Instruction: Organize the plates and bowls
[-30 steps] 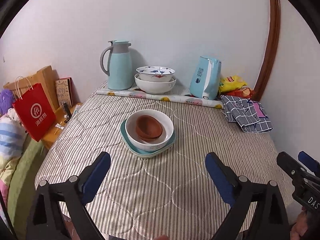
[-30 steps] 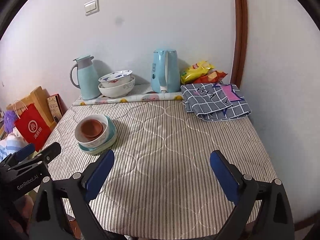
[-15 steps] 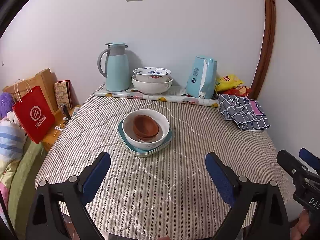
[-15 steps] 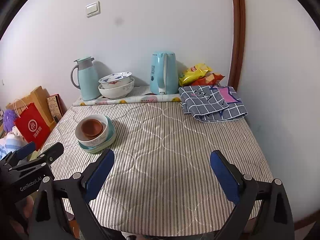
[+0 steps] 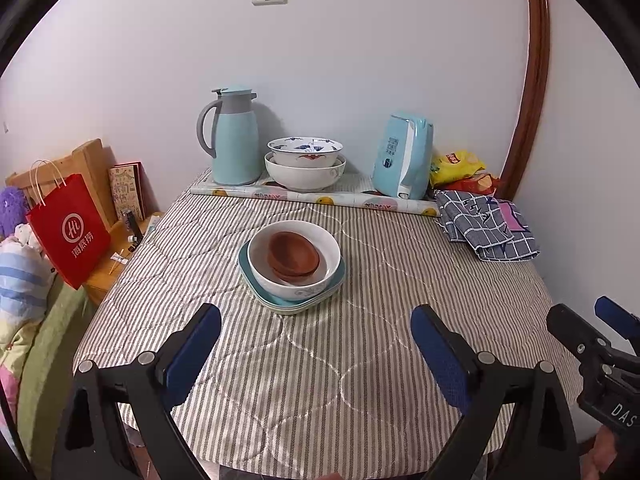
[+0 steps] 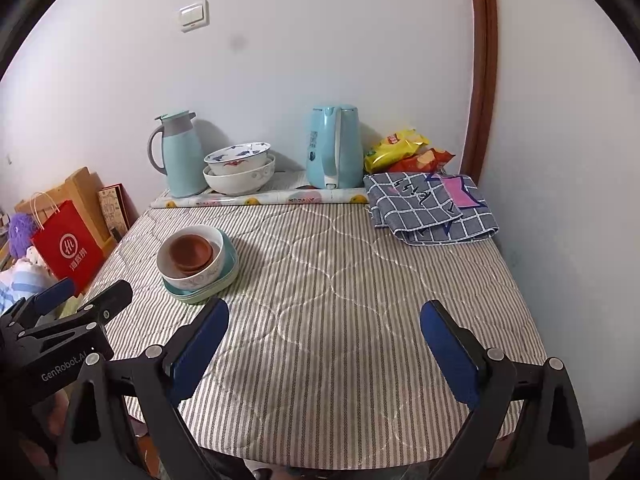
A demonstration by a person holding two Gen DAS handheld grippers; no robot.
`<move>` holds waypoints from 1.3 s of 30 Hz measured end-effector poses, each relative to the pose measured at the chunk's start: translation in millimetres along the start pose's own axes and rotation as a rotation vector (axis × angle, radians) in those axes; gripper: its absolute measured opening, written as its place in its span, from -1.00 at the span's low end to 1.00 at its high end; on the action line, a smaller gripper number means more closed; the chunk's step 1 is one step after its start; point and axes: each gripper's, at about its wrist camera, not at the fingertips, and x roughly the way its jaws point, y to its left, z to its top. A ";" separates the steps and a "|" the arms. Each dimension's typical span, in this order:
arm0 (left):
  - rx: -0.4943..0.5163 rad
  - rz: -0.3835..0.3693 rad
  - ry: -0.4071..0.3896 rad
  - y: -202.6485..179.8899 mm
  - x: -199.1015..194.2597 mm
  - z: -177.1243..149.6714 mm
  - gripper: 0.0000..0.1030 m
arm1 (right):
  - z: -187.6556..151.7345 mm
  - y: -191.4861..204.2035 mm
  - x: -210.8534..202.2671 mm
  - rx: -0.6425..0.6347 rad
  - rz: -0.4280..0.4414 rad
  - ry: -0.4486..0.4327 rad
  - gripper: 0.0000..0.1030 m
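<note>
A stack stands mid-table: teal plates (image 5: 256, 286) under a white bowl (image 5: 296, 280) holding brown bowls (image 5: 294, 256). The stack also shows in the right wrist view, the white bowl (image 6: 192, 274) with the brown bowls (image 6: 189, 254) inside. Two more white bowls (image 5: 305, 168) are nested at the back by the wall, also in the right wrist view (image 6: 239, 174). My left gripper (image 5: 316, 350) is open and empty, near the table's front edge, short of the stack. My right gripper (image 6: 325, 350) is open and empty over the front of the table, right of the stack.
A teal thermos jug (image 5: 234, 136) and a light blue kettle (image 5: 404, 156) stand at the back. Snack bags (image 5: 458, 164) and a folded checked cloth (image 5: 486, 226) lie back right. A red paper bag (image 5: 68, 230) and a wooden crate are left of the table.
Both grippers have pulled back and risen a little from the table, so the stack and the table look smaller and farther. Both stay open. Nothing on the table moved.
</note>
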 end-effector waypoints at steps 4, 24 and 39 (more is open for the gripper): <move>0.000 0.002 0.001 -0.4 0.1 -0.1 0.87 | -0.6 1.8 -0.1 -0.001 0.002 0.003 0.86; 0.001 -0.001 -0.009 -0.8 -4.0 -0.5 0.87 | -2.1 2.2 -5.3 -0.001 0.001 -0.005 0.86; 0.007 -0.004 -0.012 -1.6 -7.0 -1.2 0.87 | -2.6 1.3 -11.0 0.000 0.003 -0.015 0.86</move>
